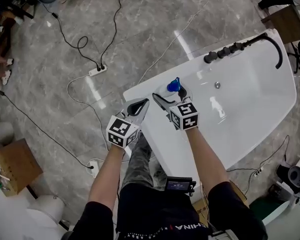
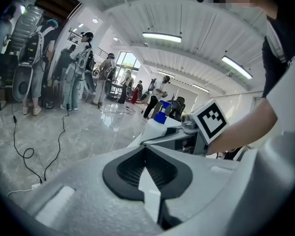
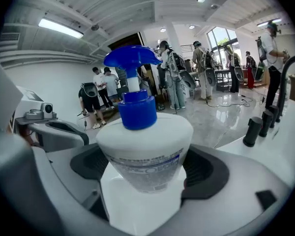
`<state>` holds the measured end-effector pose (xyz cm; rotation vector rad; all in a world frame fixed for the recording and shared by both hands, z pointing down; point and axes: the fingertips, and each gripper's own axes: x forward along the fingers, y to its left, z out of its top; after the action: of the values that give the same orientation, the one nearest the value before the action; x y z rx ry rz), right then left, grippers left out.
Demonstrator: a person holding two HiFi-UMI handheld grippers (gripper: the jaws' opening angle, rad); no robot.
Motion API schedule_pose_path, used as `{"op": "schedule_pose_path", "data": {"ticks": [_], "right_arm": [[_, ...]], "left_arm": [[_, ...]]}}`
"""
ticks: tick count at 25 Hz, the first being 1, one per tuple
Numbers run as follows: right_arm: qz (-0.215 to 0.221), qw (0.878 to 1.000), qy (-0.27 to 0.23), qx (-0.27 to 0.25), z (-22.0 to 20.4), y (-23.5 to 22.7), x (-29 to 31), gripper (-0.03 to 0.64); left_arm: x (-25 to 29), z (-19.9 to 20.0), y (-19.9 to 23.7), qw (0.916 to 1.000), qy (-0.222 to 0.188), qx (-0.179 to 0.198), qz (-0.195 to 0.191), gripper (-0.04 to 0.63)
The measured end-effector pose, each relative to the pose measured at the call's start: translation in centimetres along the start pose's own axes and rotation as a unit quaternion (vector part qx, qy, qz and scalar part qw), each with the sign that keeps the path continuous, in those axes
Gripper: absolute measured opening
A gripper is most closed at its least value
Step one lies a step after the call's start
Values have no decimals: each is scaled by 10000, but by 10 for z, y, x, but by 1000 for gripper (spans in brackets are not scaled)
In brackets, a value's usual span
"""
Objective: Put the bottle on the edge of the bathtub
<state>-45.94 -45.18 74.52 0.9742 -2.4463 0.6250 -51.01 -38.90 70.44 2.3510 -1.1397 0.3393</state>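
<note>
A white pump bottle (image 1: 174,86) with a blue pump top stands upright over the near left corner of the white bathtub (image 1: 142,92), on its flat rim. My right gripper (image 1: 171,95) is shut on the bottle's body, and in the right gripper view the bottle (image 3: 145,151) fills the gap between the dark pads. My left gripper (image 1: 140,105) hovers just left of it at the tub's corner, shut with nothing in it (image 2: 146,173). The left gripper view shows the bottle (image 2: 156,126) ahead beside the right gripper's marker cube (image 2: 211,119).
A black faucet with knobs (image 1: 240,46) lines the tub's far rim, and a drain (image 1: 217,85) sits in the basin. Cables and a power strip (image 1: 97,70) lie on the grey marble floor to the left. A wooden box (image 1: 15,164) stands at lower left. People stand in the background.
</note>
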Motion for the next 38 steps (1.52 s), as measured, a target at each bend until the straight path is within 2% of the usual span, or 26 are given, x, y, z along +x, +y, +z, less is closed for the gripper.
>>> {"op": "schedule_pose_path", "data": {"ticks": [6,17,38], "right_arm": [[-131,9997,-17,-201,-3,-9,39,480],[-343,9982,-113,-478,-8,-7,69,480],[-308,9977,-107,-598,-11,-4,69,480]], "left_arm": [[16,-15,24,9998,8,-171,41,8],[16,-26,50,9993,-43,-353,135,8],[17,-32,46,9991,-49,-428,52,8]]}}
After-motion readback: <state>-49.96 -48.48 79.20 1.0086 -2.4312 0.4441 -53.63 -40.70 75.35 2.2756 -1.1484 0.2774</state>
